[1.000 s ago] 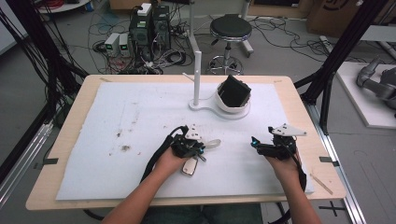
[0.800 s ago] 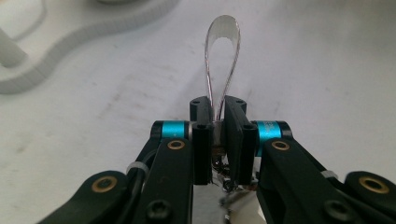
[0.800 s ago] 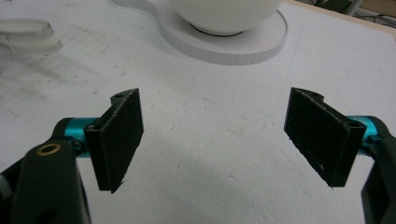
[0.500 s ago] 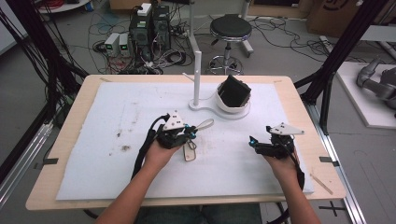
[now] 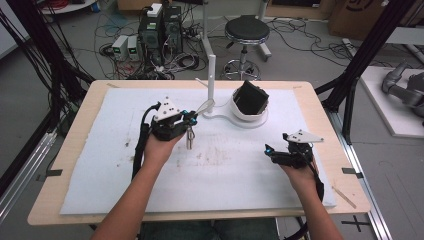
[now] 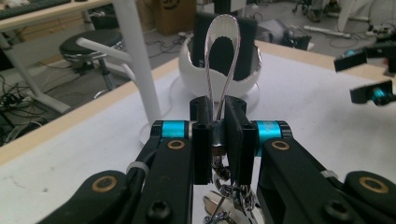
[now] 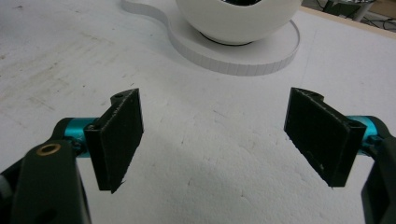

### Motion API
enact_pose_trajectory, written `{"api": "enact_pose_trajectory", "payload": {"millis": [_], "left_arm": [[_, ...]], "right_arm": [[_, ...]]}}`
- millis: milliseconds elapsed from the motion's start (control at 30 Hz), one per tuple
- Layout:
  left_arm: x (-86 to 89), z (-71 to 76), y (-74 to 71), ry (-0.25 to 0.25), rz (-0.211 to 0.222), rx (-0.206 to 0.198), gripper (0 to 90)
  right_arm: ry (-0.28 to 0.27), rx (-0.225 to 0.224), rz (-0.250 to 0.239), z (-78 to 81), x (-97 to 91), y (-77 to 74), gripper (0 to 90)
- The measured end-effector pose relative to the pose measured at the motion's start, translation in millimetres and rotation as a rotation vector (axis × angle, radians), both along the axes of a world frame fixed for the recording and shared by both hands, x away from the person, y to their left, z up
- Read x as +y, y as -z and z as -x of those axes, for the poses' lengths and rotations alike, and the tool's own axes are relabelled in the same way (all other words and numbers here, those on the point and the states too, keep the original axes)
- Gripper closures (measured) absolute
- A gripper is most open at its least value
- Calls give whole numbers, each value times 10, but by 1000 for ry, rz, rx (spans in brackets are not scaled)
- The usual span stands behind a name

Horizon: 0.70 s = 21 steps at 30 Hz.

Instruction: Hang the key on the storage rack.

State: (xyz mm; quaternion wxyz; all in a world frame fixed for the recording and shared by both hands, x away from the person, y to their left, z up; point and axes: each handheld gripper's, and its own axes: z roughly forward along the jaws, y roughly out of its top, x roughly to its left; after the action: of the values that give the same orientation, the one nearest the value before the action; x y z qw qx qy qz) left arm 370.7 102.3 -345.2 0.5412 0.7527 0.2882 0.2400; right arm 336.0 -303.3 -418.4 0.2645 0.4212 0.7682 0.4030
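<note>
The left gripper (image 6: 218,135) clamps its 2 black jaws on a keyring strap (image 6: 222,60), a narrow, glossy, pale silvery loop that rises stiffly above the pads in a long teardrop shape. Below the pads a short metal chain and a bunch of keys (image 6: 224,200) hang down, shiny and silver-toned; in the high view the keys (image 5: 189,140) dangle under the left gripper (image 5: 192,117) above the white mat (image 5: 100,170), near the foot of the stand. The mat is a matte, slightly rough foam-like sheet with grey-brown scuffs near its middle, laid on a pale wooden table (image 5: 65,150) with rounded corners. Beyond the strap stands a smooth white bowl (image 6: 196,74), rounded and glossy, holding a black boxy object (image 5: 250,97) tilted inside it. The bowl sits on a flat white base (image 7: 261,56) with a rounded disc shape, from which a slim white post (image 5: 211,82) rises upright with a short side arm. The right gripper (image 7: 215,135) hovers low over the mat with its 2 flat, dull black pads spread wide and nothing between them; blue anodised collars sit behind the pads. In the high view it (image 5: 272,152) lies well apart from the left one, to the right of the bowl's base.
</note>
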Motion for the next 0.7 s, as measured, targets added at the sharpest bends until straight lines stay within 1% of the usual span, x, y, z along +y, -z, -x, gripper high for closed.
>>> {"api": "enact_pose_trajectory", "payload": {"millis": [100,167,200,267,333,433,467,567,600,700], "left_arm": [[5,-42,-86,-14,2,-19,814],[-2,-74,-157,-23,-13,-32,814],[-11,-98,-199,-28,-7,-42,814],[-20,-139,-274,-36,-16,-53,814],[-35,-185,-343,-42,-13,-62,814],[-72,-249,-432,-54,-22,-78,814],[-85,-268,-454,-57,-20,-81,814],[-118,-331,-514,-67,-43,-90,814],[-130,-358,-536,-77,-45,-95,814],[-155,-414,-581,-87,-62,-90,814]], "right_arm": [[-1,-1,1,-8,-2,0,200],[-1,-1,3,-11,0,1,200],[-4,-3,3,-13,0,3,200],[-3,2,2,-7,3,0,200],[-3,-2,3,-10,0,1,199],[-1,1,0,-10,-1,1,200],[-2,1,0,-12,0,3,200],[-3,4,3,-15,1,4,200],[-6,2,4,-16,0,5,200],[-6,2,0,-14,0,4,200]]}}
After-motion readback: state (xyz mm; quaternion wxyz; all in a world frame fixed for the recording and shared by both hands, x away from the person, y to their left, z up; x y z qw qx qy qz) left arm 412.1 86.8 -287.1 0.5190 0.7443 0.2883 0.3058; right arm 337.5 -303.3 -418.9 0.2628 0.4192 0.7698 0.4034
